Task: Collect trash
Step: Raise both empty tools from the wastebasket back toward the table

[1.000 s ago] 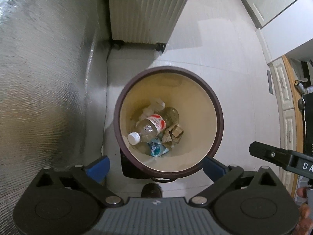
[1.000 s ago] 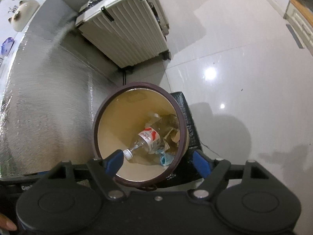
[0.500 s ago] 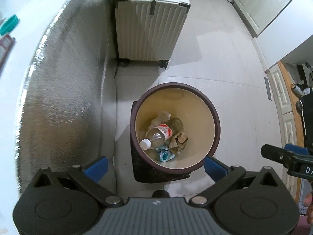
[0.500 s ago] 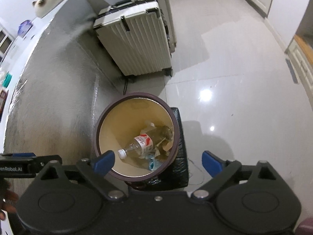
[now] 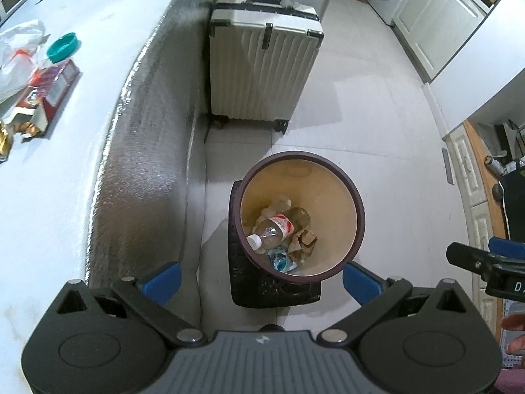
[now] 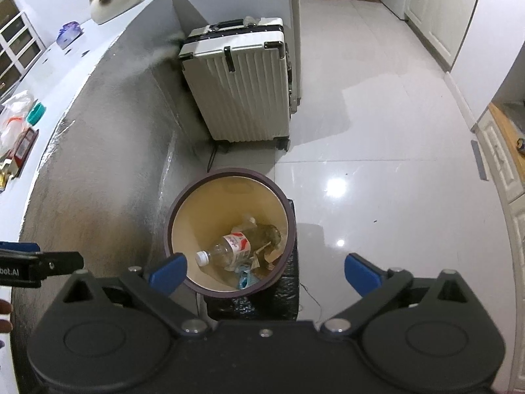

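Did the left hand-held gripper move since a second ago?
Yes. The left hand-held gripper has risen away from the bin: the bin looks smaller now, and the suitcase and countertop have come into view.

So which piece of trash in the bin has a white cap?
The clear plastic bottle with the red-and-white label, lying on top. The brown paper scrap and blue wrapper beside it have no cap.

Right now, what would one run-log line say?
bottle: in bin | left gripper: open, empty | right gripper: jaws opening, empty
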### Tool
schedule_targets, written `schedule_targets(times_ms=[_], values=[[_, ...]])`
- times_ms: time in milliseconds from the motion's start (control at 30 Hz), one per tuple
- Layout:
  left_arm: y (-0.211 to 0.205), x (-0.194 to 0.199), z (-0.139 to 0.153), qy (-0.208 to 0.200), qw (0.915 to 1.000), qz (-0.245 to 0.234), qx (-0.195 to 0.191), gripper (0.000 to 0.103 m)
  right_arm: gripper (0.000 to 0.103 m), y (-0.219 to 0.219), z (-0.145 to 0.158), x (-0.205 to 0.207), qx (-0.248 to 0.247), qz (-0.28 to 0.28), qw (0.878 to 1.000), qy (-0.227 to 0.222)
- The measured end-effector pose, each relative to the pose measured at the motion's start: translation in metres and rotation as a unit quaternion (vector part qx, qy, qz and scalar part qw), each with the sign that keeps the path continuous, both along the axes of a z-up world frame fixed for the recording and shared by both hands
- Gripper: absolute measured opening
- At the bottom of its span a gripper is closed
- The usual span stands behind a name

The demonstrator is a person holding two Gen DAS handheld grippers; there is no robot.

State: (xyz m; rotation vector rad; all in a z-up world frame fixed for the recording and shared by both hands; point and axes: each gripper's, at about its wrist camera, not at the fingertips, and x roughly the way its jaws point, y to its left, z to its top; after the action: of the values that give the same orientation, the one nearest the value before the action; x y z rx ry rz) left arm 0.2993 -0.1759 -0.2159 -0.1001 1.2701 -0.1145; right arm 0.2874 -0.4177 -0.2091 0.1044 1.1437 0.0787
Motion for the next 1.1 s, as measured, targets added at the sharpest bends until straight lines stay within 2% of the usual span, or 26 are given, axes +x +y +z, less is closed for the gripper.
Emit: schedule_targets(times_ms=[367, 567, 833, 1100], values=[[0.015, -0.03, 0.045, -0.053, 0.9985, 0.011, 0.002, 0.103, 0.103, 0.005, 0.043, -0.02, -0.013, 0.011, 0.999, -0.051], [0.041, -0.05, 0.076, -0.089, 0.9955, 0.03, -0.005, 0.103, 0.103, 0.018, 0.067, -0.029, -0.007, 0.018, 0.997, -0.076], [0.094, -0.076, 0.108, -0.13, 0.99, 0.053, -0.015, 0.103, 0.103, 0.068, 0.093, -0.044, 0.003, 0.037, 0.994, -0.105], [0.169, -0.09, 0.132, -0.158, 0.9868, 0.036, -0.011, 0.103, 0.103, 0.145, 0.117, -0.064, 0.009, 0.036, 0.99, -0.136]])
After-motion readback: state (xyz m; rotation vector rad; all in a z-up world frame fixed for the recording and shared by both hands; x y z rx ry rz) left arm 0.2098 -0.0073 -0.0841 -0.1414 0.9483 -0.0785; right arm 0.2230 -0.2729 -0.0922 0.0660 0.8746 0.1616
